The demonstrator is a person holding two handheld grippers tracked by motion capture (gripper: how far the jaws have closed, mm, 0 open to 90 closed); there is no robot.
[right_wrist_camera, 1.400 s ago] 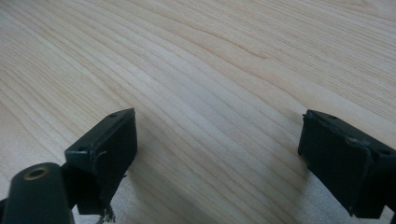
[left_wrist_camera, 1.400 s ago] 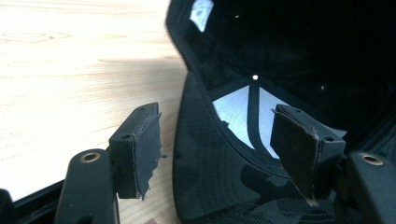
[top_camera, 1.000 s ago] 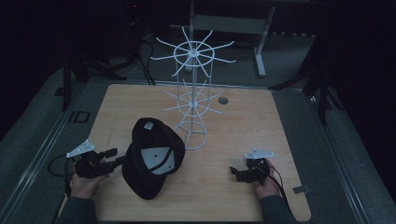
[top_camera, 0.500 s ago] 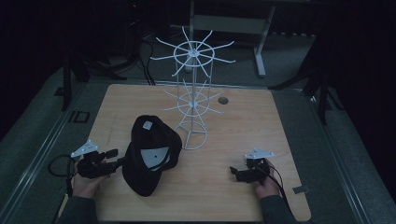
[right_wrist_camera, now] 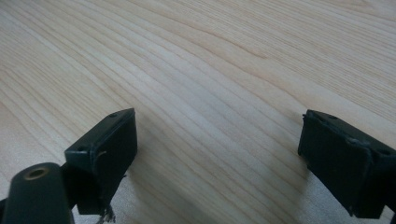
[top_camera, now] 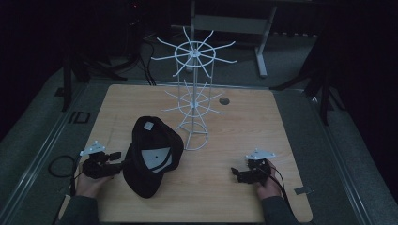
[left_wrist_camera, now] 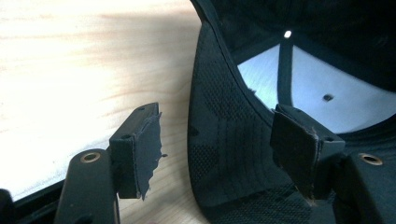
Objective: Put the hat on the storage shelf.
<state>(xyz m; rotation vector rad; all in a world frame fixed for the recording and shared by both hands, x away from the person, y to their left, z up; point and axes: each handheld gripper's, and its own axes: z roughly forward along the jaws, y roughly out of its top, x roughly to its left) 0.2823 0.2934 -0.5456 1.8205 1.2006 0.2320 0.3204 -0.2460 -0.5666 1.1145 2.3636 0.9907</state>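
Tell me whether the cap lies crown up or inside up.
Inside up: the cap shows its pale lining and seams, its rim between the open left hand-held gripper jaws.

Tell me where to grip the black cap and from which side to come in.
Grip the black cap by the side wall of its crown, coming from the table's left. It lies opening-up, so that edge stands free; the left gripper already straddles it, jaws open, one pad inside. The wire rack crowds the right side.
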